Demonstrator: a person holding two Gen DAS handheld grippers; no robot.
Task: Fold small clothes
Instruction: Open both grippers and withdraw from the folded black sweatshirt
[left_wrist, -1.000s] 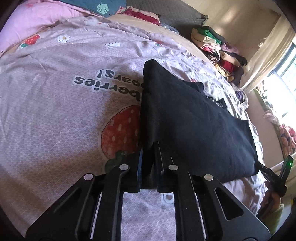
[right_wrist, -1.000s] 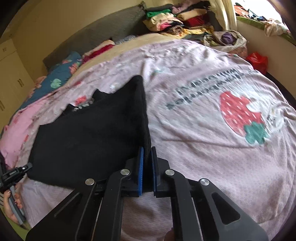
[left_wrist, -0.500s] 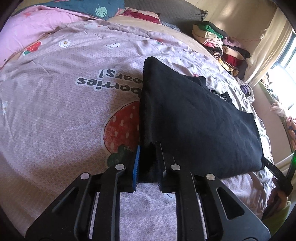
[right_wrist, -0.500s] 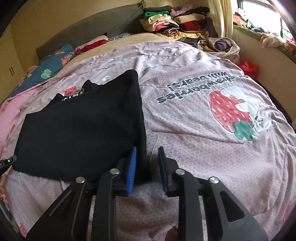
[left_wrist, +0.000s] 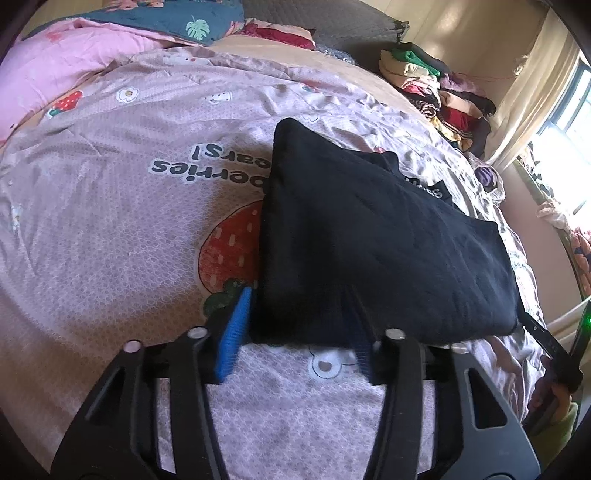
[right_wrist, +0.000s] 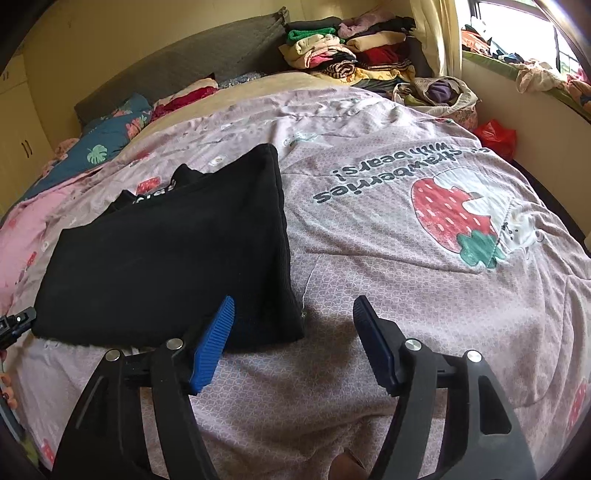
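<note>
Black garment (left_wrist: 369, 236) lies folded flat on bed quilt (left_wrist: 110, 229). Left gripper (left_wrist: 295, 317) and right gripper (right_wrist: 291, 325), just opened wide, straddle its near corners, pads clear. Bare quilt right of garment.

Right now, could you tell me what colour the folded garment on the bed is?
Plain black garment, clearest in the right wrist view.

The left tool (left_wrist: 299, 321) and the right tool (right_wrist: 291, 339) both point down, their jaws just opening wide, pressing on nothing.
</note>
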